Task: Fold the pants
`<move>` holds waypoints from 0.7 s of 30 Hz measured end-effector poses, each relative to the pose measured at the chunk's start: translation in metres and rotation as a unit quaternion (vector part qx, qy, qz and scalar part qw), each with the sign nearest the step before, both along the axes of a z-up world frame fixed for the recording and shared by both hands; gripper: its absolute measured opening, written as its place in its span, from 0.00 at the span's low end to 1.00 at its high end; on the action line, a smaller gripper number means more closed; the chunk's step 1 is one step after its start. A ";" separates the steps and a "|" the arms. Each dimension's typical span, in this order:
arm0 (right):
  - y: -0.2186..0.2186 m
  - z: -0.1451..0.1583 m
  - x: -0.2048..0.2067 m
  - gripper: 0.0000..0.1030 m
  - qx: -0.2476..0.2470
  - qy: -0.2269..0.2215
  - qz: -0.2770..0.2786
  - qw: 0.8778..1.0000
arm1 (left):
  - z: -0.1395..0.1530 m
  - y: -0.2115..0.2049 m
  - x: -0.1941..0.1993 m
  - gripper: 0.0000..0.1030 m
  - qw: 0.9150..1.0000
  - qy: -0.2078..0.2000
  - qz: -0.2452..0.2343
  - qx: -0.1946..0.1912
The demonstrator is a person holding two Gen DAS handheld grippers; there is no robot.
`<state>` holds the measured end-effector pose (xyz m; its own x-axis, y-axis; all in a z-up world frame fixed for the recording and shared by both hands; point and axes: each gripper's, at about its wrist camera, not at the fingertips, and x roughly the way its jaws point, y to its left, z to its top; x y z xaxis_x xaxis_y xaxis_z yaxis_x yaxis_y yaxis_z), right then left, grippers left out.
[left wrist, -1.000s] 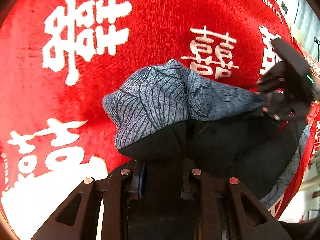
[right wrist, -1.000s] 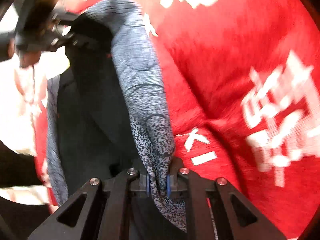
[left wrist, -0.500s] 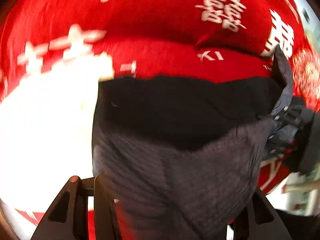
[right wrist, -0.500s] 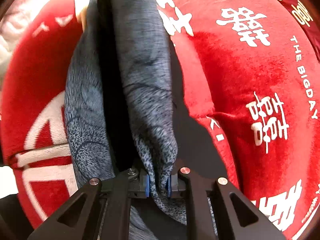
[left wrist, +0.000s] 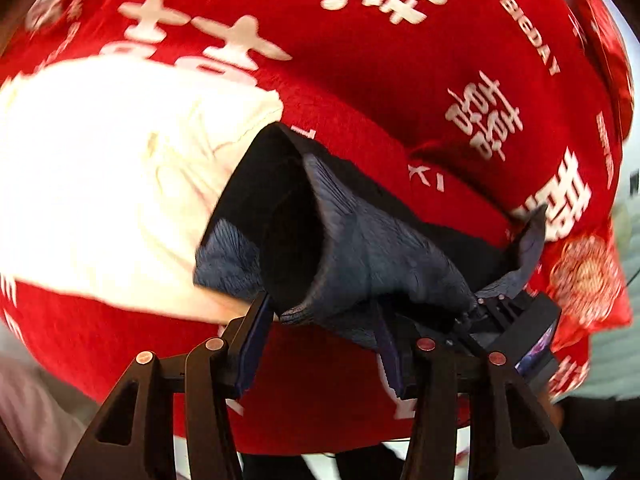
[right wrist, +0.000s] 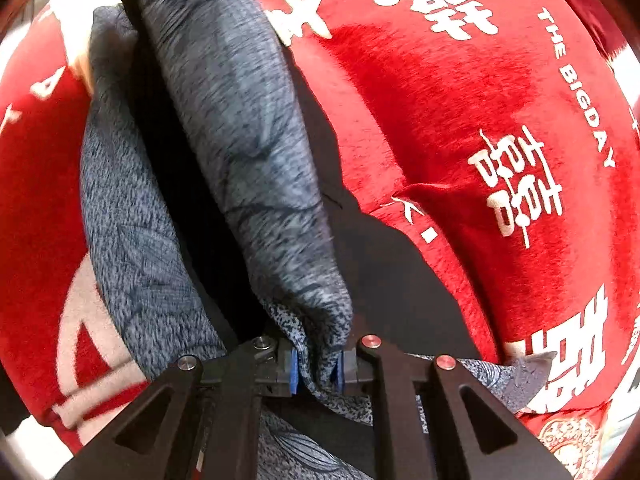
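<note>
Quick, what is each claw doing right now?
Left gripper: open, pants lying loose between its fingers.
Right gripper: shut on the pants.

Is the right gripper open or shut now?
Shut. The right gripper pinches a bunch of the grey pants between its blue pads.

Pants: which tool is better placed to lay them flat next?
Probably the right tool: its blue pads are shut tight on a bunch of the grey pants. The left tool stands open, cloth only draped loosely over it.
</note>
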<state>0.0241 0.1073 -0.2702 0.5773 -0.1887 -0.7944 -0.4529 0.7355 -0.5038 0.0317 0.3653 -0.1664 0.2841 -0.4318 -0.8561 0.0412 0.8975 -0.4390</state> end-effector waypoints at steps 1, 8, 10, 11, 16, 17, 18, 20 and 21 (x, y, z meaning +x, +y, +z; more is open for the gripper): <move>-0.003 0.007 0.003 0.14 0.013 -0.006 -0.012 1.000 | 0.000 0.000 -0.005 0.49 1.000 0.003 0.002 -0.002; 0.011 -0.007 0.006 0.14 0.002 0.008 -0.009 1.000 | -0.013 -0.011 -0.025 0.59 0.999 0.033 0.007 -0.024; 0.011 -0.011 0.004 0.14 -0.004 0.001 0.003 1.000 | -0.015 -0.028 -0.007 0.73 1.000 0.016 0.008 -0.023; 0.011 -0.009 0.003 0.14 -0.005 -0.002 0.008 1.000 | -0.017 -0.034 0.001 0.75 1.000 0.013 0.011 -0.007; 0.012 -0.010 -0.004 0.14 -0.007 -0.011 0.011 1.000 | 0.011 -0.057 0.010 0.75 0.996 -0.031 0.017 -0.087; 0.012 -0.011 -0.004 0.17 -0.009 -0.014 0.009 1.000 | 0.015 -0.063 0.011 0.75 0.996 -0.043 0.010 -0.078; 0.014 -0.014 -0.007 0.19 -0.009 -0.016 0.008 1.000 | 0.014 -0.073 0.016 0.75 0.997 -0.056 -0.002 -0.051; 0.018 -0.019 -0.010 0.28 -0.020 -0.026 0.011 0.999 | -0.003 -0.084 0.033 0.75 0.998 -0.053 -0.010 -0.045; 0.020 -0.021 -0.012 0.36 -0.024 -0.029 0.016 0.999 | -0.024 -0.088 0.046 0.75 0.998 -0.029 -0.008 -0.048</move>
<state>0.0118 0.1273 -0.2915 0.6283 -0.2068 -0.7500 -0.4451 0.6951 -0.5645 0.0780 0.2770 -0.1899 0.3242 -0.5159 -0.7929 0.0836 0.8505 -0.5192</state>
